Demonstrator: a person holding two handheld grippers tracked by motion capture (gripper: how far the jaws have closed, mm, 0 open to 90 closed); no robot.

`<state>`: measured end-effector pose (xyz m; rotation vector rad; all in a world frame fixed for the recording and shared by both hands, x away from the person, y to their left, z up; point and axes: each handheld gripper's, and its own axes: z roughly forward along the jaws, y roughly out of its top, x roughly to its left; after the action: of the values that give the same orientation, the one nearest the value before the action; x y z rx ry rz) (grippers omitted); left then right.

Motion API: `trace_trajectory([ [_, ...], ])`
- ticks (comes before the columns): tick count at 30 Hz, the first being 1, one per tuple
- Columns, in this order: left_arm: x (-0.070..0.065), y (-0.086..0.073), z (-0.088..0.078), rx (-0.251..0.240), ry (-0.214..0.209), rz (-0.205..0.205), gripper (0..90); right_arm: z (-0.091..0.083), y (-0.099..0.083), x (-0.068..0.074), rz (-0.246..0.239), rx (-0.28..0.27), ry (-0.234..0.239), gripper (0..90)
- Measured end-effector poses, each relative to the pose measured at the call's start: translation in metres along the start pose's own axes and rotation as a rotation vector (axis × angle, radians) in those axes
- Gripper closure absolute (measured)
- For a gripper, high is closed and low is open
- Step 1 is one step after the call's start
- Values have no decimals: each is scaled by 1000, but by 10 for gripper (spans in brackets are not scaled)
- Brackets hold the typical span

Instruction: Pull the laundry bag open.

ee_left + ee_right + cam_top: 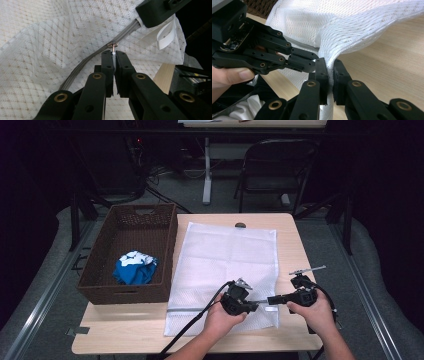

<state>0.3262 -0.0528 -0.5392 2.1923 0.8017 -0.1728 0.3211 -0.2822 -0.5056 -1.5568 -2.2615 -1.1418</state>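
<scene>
A white mesh laundry bag lies flat on the table, its grey zipper running along the near edge. My left gripper is shut on the small zipper pull, just below the metal slider. In the high view the left gripper points right, close to the bag's near right corner. My right gripper is shut on a pinched fold of the bag's mesh at that corner. It points left, tip to tip with the left one. A hand holds each gripper.
A brown wicker basket stands at the table's left with a blue and white cloth inside. Bare wood shows right of the bag and along the near edge. A folding chair stands beyond the table.
</scene>
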Motion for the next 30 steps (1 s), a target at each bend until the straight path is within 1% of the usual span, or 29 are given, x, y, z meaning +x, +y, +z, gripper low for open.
trace_trajectory([
  [6,0,5,-3,28,-18,-30,865,-2,0,0,2,-4,3,848],
  [7,0,5,-3,42,-6,-33,865,-2,0,0,4,-5,3,848],
  [9,2,5,-3,51,-7,-45,866,-4,1,-1,5,-12,-1,848],
  [10,2,5,-4,46,-8,-50,866,-5,1,-2,7,-13,0,848],
  [12,1,5,-4,45,-8,-47,866,-7,1,-3,12,-17,4,848],
  [14,2,5,-4,55,-11,-52,865,-6,1,-3,14,-16,3,848],
  [16,3,5,-4,71,-2,-49,866,-6,1,-3,15,-17,-4,848],
  [19,6,3,-5,70,11,-51,865,-9,0,-5,17,-24,-6,848],
  [21,7,2,-6,65,12,-55,865,-12,0,-6,22,-28,-7,848],
  [22,8,2,-6,64,16,-47,865,-12,0,-7,22,-31,-8,848],
  [25,8,0,-7,62,21,-53,865,-13,0,-8,30,-32,-6,848],
  [26,9,0,-7,66,29,-43,865,-13,0,-8,30,-32,-7,848],
  [30,14,-5,-9,64,39,-56,865,-14,-1,-9,30,-36,-14,848],
])
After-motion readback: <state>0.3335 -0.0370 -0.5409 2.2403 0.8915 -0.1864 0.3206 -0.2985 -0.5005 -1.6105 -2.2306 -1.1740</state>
